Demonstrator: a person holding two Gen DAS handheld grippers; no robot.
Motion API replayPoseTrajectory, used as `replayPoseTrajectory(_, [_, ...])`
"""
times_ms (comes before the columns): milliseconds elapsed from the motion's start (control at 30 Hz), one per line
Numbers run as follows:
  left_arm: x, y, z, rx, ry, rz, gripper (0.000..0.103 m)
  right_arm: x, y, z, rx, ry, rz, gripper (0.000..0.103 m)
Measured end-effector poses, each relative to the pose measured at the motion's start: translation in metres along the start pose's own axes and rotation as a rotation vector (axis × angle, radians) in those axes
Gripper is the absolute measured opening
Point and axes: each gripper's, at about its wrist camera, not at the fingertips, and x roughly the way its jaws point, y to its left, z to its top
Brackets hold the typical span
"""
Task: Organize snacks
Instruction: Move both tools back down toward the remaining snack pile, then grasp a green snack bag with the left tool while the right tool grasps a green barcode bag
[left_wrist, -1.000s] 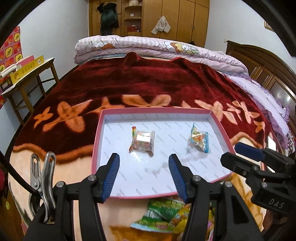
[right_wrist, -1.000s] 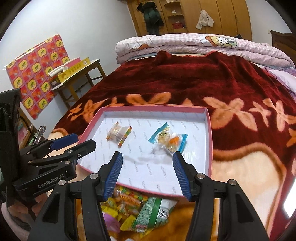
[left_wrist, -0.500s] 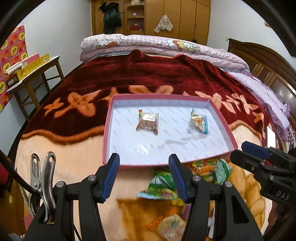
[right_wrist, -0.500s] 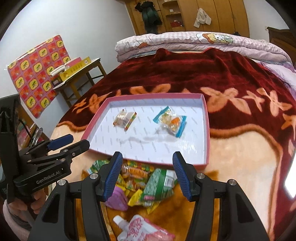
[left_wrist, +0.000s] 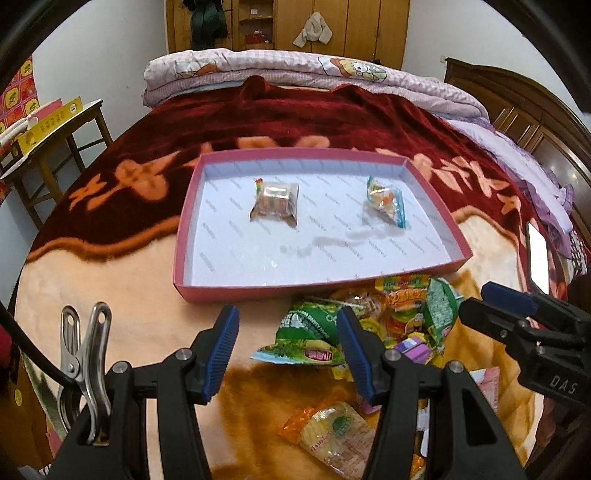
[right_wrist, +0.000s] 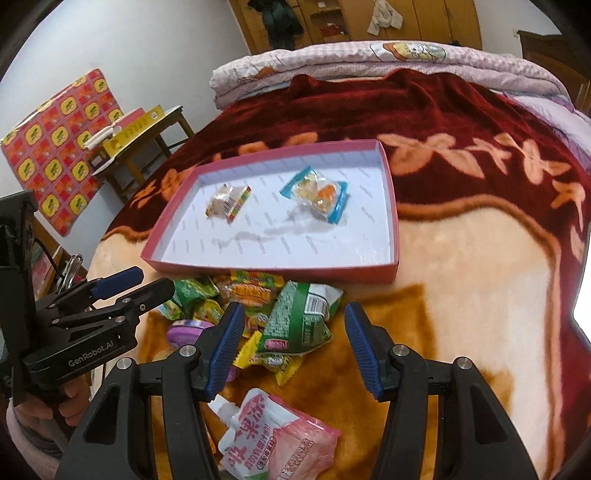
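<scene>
A shallow pink box lid (left_wrist: 184, 236) (right_wrist: 393, 206) with a white floor lies on the bed blanket. Inside it rest a clear-wrapped candy (left_wrist: 275, 201) (right_wrist: 227, 201) and a blue-edged candy packet (left_wrist: 386, 201) (right_wrist: 317, 194). In front of the lid is a heap of snack packs (left_wrist: 369, 317) (right_wrist: 280, 314), with a green bag (right_wrist: 299, 321) on top and a pink drink pouch (right_wrist: 280, 439) nearest. My left gripper (left_wrist: 288, 347) hangs open above the heap's left edge. My right gripper (right_wrist: 295, 343) is open over the green bag. Neither holds anything.
The dark red and peach flowered blanket (left_wrist: 332, 110) covers the bed, with folded quilts (left_wrist: 295, 70) at the far end. A wooden side table (left_wrist: 55, 125) with boxes stands at the left. A phone screen (left_wrist: 537, 254) glows at the right. A metal clip (left_wrist: 86, 354) hangs by my left gripper.
Both grippers have drawn back from over the lid and sunk toward the near side, bringing the snack heap into view beneath them. Their jaws stayed open and empty.
</scene>
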Motion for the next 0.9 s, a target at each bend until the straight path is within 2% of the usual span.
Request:
replayPoseTrajectory(467, [0.018, -0.006, -0.008, 0.014, 0.005, -0.024, 0.059, 0.029, -0.005, -0.013, 0.011, 0.066, 0.028, 0.058])
replayPoseTrajectory(700, [0.020, -0.007, -0.009, 0.009, -0.009, -0.019, 0.060, 0.035, -0.011, -0.014, 0.029, 0.074, 0.032, 0.058])
replayPoseTrajectory(900, [0.025, -0.009, -0.013, -0.012, 0.014, -0.037, 0.060, 0.036, -0.012, -0.014, 0.022, 0.067, 0.026, 0.055])
